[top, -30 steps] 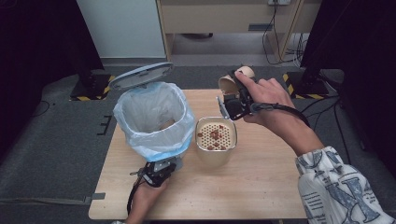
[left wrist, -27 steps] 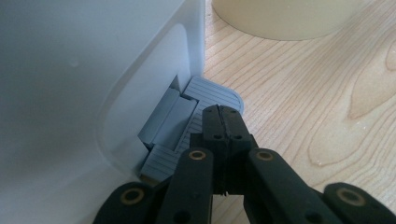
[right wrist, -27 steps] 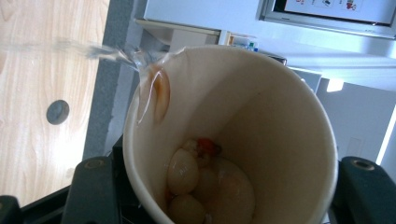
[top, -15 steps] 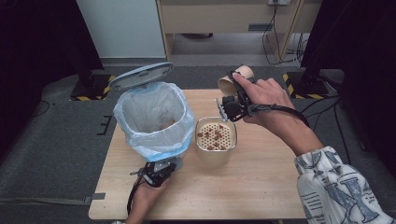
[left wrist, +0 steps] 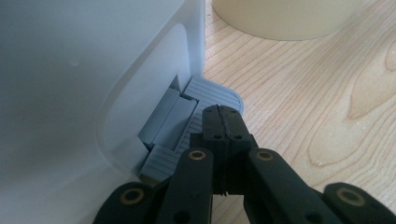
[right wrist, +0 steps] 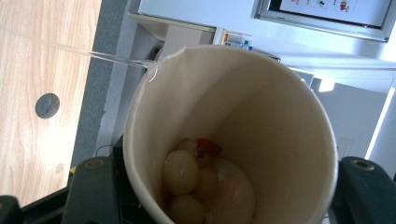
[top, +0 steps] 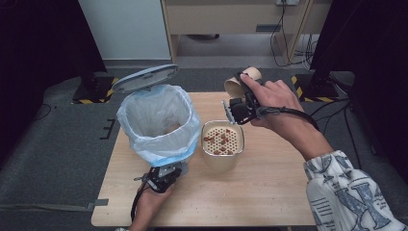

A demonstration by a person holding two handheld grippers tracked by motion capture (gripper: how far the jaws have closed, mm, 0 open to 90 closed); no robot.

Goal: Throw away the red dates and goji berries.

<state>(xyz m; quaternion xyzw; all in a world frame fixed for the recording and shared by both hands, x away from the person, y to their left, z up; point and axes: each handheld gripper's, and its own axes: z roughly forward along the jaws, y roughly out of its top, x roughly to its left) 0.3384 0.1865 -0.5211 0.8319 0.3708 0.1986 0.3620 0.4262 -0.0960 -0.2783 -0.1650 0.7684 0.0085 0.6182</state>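
The right gripper (top: 239, 107) holds a paper cup (top: 240, 81) above the far side of the desk (top: 269, 192), its jaws closed around the cup's wall, one at each side as the right gripper view shows. The cup (right wrist: 233, 135) lies almost on its side with pale round food pieces (right wrist: 205, 182) sitting at its bottom, and a thin stream of clear liquid (right wrist: 74, 49) seems to leave its rim. Just below and beside it stands a beige strainer pot (top: 222, 144) with a perforated insert that already carries some reddish bits. The step in hand looks like pouring the cup out over this strainer. To do it well, I think the rim should stay directly above the insert, and the tilt should grow slowly, so that the solids slide out together and do not jump over the edge. The left gripper (top: 161, 177) has its jaws pressed together with nothing between them, and their tips (left wrist: 223, 125) rest on the grey pedal (left wrist: 205, 100) of the white bin (top: 156, 122), whose lid (top: 144, 78) stands up. This pressure should be kept steady if the bin with its plastic liner is needed next, and the bin must not slide toward the strainer pot
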